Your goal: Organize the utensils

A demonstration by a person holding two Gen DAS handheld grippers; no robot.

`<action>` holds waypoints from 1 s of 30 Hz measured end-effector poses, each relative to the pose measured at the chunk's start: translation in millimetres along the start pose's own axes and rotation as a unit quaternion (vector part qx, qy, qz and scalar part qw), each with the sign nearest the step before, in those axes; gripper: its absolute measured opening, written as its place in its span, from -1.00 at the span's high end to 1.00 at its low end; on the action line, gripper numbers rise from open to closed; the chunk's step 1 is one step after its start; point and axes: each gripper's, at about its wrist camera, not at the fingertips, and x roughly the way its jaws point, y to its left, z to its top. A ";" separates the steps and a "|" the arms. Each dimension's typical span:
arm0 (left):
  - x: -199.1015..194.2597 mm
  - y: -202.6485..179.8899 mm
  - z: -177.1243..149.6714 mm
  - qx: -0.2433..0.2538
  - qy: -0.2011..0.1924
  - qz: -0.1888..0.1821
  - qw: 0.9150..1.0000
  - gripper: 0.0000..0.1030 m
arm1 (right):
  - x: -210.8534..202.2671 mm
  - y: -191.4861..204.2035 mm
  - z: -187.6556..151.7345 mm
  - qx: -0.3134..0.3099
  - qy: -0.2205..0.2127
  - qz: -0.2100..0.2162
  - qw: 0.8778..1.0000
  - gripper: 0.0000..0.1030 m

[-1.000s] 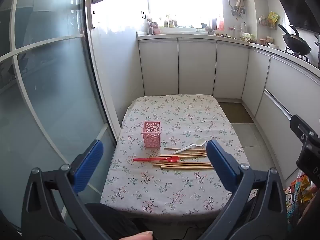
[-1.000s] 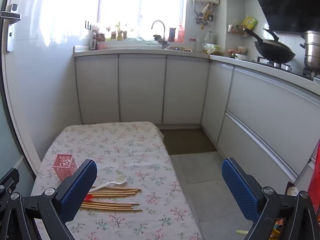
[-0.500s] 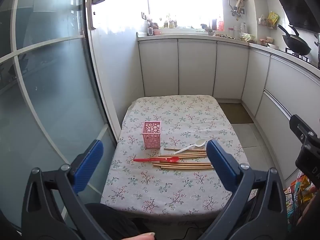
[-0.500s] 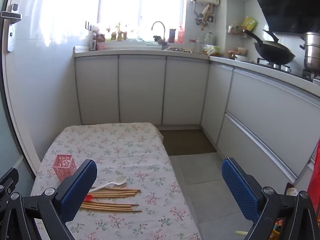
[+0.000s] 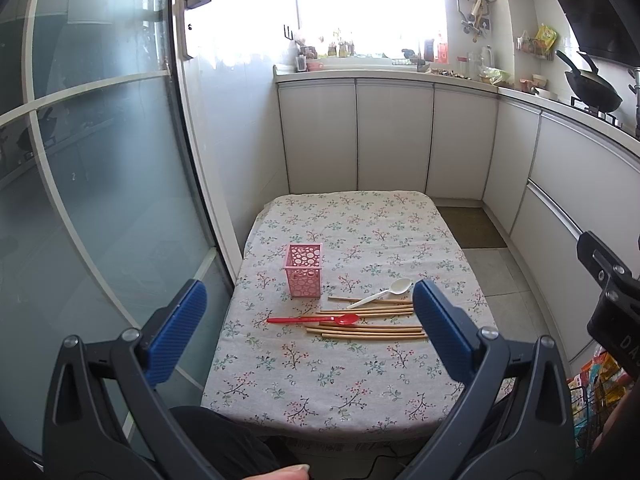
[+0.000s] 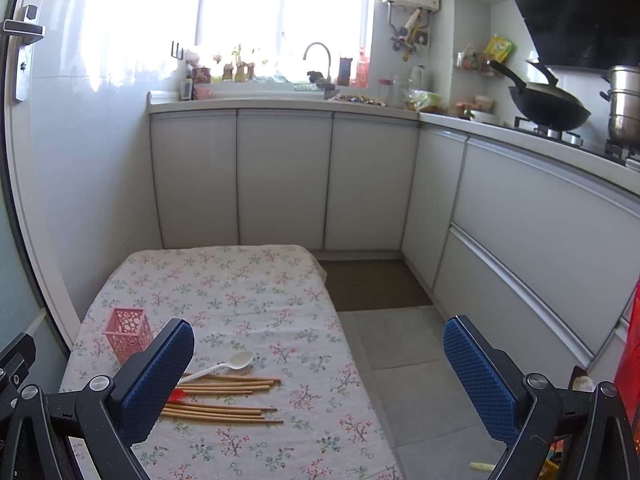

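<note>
we find both the left gripper (image 5: 308,328) and right gripper (image 6: 316,376) spread wide, empty, above the floral-clothed table (image 5: 360,376). wooden chopsticks (image 5: 372,322), red plastic spoon (image 5: 312,319) and white plastic spoon (image 5: 386,291) lie beside the upright pink perforated holder (image 5: 303,270).

Home kitchen: white cabinets (image 6: 284,178), sink faucet (image 6: 318,58), wok (image 6: 548,110) on stove.

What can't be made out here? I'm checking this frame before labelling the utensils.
- Red spoon: right wrist view, mostly hidden behind the right gripper's left finger.
- Chopsticks: left wrist view, right ends hidden by the left gripper's finger; exact count unclear.
- Pink holder: contents not visible in either view.
</note>
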 end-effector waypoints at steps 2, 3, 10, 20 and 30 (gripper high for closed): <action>0.1 0.1 0.5 0.000 0.000 0.001 1.000 -0.99 | 0.0 -0.2 0.1 0.000 0.000 0.001 1.000 -0.99; 0.7 0.5 0.2 0.000 0.000 0.000 1.000 -0.99 | 0.1 0.0 0.2 0.000 0.000 0.000 1.000 -0.99; 0.9 0.7 0.5 0.000 0.000 0.001 1.000 -0.99 | -0.3 -0.8 0.5 0.001 -0.001 -0.001 1.000 -0.99; 0.8 0.9 0.6 0.000 -0.001 0.001 1.000 -0.99 | -0.3 0.0 0.1 0.001 -0.001 -0.001 1.000 -0.99; 0.3 1.6 0.8 -0.001 -0.001 0.001 1.000 -0.99 | -0.1 -0.5 -0.2 0.000 0.000 -0.001 1.000 -0.99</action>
